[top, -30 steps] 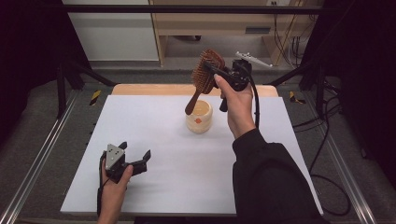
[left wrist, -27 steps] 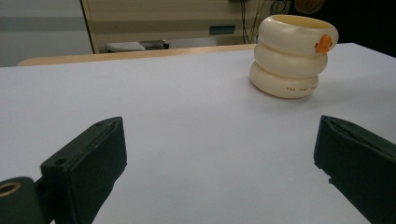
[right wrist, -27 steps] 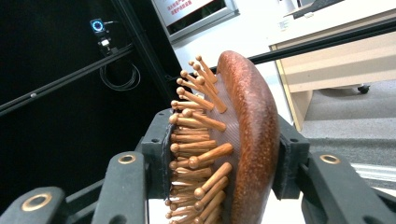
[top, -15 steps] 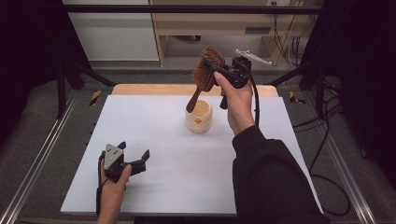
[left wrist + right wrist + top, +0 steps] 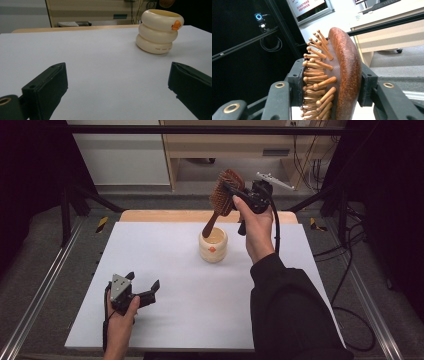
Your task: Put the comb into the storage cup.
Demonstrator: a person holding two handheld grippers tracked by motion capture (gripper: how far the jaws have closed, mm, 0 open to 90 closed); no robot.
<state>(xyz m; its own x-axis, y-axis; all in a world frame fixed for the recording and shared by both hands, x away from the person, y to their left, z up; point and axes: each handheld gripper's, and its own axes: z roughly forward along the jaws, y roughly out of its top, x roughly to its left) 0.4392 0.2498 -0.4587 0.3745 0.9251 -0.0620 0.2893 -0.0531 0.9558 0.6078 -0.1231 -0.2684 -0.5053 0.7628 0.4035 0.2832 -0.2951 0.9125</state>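
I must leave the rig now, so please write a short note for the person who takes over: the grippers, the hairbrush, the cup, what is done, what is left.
Right gripper: shut on the wooden hairbrush at its head, held above the table, handle tip pointing down at the mouth of the cream cup.
Left gripper: open, holds nothing, low over the white table near its front left.
Done: brush picked up and brought over the cup.
Left: probably lower the handle into the cup and release; how deep the handle is already, I cannot tell.
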